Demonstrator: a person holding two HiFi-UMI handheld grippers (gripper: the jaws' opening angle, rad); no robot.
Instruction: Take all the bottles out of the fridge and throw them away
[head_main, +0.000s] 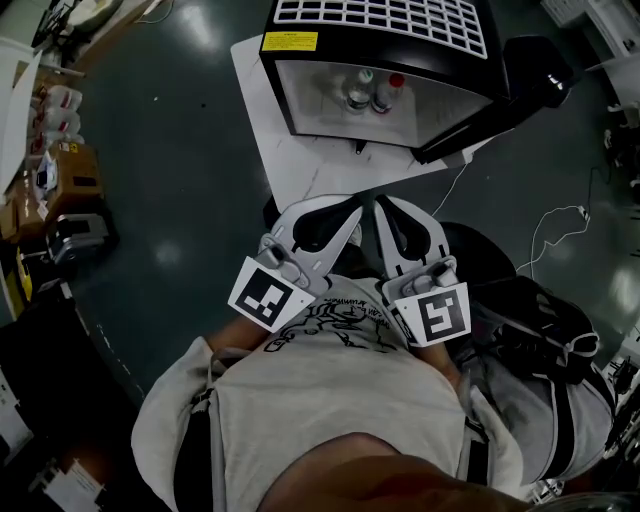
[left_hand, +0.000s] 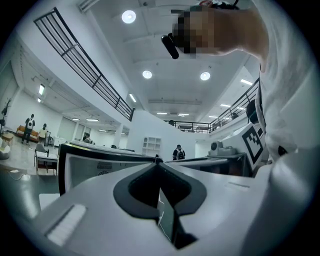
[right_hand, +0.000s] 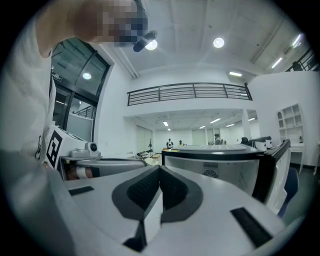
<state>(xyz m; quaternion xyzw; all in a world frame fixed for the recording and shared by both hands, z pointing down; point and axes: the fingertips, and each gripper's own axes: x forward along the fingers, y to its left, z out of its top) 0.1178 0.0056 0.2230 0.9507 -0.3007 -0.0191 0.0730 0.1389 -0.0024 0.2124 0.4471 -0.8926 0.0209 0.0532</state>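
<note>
- The left gripper (head_main: 350, 208) and the right gripper (head_main: 384, 203) are held side by side close to the person's chest, both aimed toward the fridge (head_main: 300, 90). Both are well short of it.
- Both sets of jaws are pressed together, with nothing between them.
- The fridge is a compact black unit on a white table (head_main: 300, 160). Its door (head_main: 520, 80) is swung open to the right in the head view.
- Two bottles (head_main: 357, 95) stand upright just beside each other inside the fridge. One has a red cap (head_main: 395, 80).
- Handling judgement: the bottles look small and light. Their walls are probably smooth and possibly damp from the cold, so expect some slip.
- Recommended hold: spread the jaws first, then grip across the body below the shoulder. Take the bottle nearer the opening first to avoid toppling its neighbour.
</note>
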